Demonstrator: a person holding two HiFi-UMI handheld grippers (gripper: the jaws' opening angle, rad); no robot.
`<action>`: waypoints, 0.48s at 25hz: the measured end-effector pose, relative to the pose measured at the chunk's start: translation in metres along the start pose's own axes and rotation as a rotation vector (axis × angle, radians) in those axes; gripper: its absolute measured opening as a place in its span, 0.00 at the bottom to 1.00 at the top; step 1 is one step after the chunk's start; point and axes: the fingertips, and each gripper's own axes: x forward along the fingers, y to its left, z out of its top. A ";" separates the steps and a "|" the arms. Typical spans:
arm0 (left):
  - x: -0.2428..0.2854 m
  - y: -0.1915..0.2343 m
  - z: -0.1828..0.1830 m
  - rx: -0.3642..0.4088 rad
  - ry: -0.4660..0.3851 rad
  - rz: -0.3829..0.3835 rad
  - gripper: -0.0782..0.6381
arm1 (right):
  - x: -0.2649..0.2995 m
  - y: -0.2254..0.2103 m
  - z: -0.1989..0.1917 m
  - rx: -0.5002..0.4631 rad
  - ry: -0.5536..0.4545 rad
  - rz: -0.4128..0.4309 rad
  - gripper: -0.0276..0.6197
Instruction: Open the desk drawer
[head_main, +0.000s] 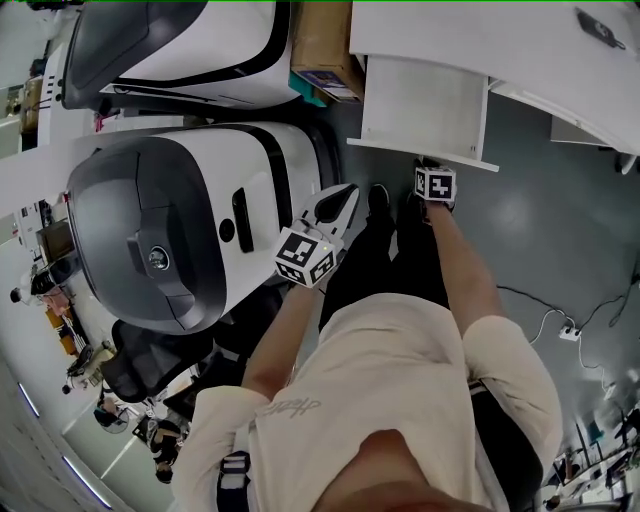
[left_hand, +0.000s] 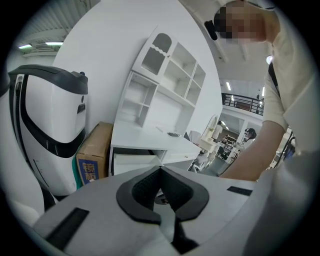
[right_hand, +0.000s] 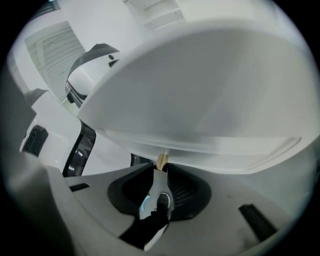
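Two pairs of tongs are clenched: the right tongs (right_hand: 161, 168) pinch the near edge of the white flat-fronted desk drawer (head_main: 425, 105), seemingly so that a pull toward the person slides it out. The left tongs (left_hand: 160, 172) are closed on nothing and hang well apart from it, apparently not needed for this pull. The drawer sits under the top of the white bench (head_main: 450, 30) and juts out toward the person, its long axis lying along the bench's front edge.
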 end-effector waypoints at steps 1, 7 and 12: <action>0.001 0.003 0.001 0.000 -0.001 -0.008 0.11 | -0.004 0.000 -0.001 -0.042 0.006 -0.011 0.18; 0.007 0.005 0.021 0.000 -0.042 -0.069 0.11 | -0.057 0.007 0.002 -0.192 -0.047 -0.016 0.18; 0.011 -0.003 0.047 0.045 -0.070 -0.104 0.11 | -0.132 0.023 0.009 -0.197 -0.151 0.023 0.18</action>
